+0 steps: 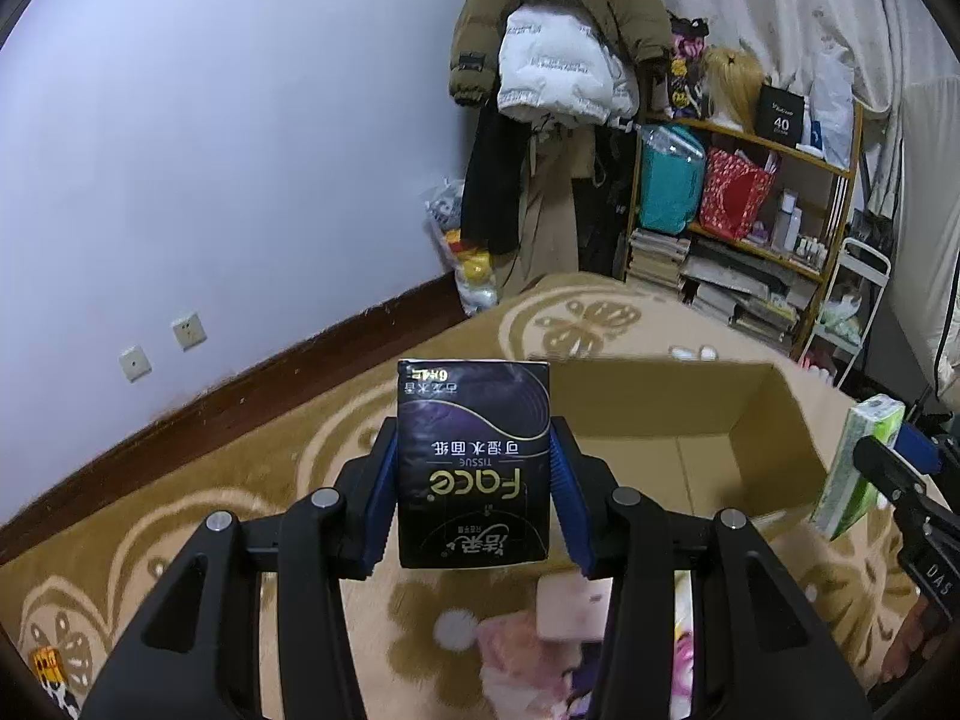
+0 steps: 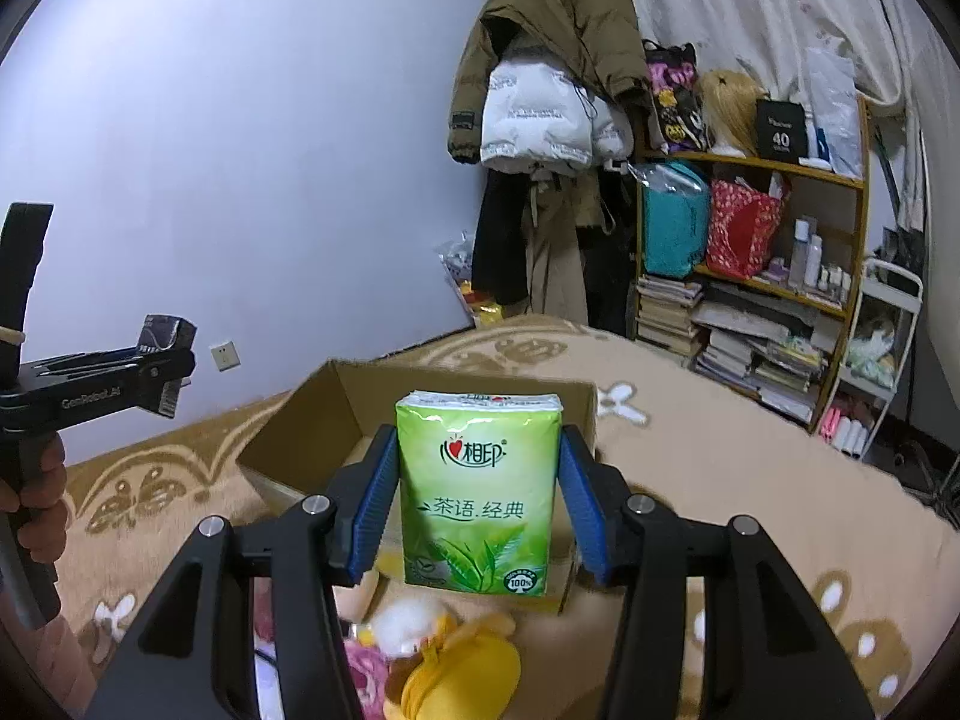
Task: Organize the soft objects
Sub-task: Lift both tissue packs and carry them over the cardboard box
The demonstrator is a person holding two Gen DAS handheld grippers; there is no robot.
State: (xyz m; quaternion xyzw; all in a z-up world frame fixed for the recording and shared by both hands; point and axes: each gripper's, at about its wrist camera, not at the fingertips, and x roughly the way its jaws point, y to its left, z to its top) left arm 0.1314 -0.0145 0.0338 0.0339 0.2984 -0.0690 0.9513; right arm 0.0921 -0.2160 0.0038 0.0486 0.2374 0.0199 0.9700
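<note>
Our left gripper (image 1: 474, 480) squeezes a dark pack (image 1: 474, 462) of tissues. Our right gripper (image 2: 477, 495) squeezes a green pack (image 2: 478, 492). We hold both up near the open box (image 1: 708, 414) on the bed (image 2: 750, 480), likely so they can drop in.

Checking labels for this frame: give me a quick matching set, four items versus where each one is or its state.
Items:
1. black tissue pack
2. green tissue pack
3. cardboard box
4. olive jacket

Places or states:
A. hanging in the room corner
B. clamped in the right tool
C. open on the patterned blanket
D. clamped in the left tool

Pairs: 1-D, 2-B, 3-C, 4-A
</note>
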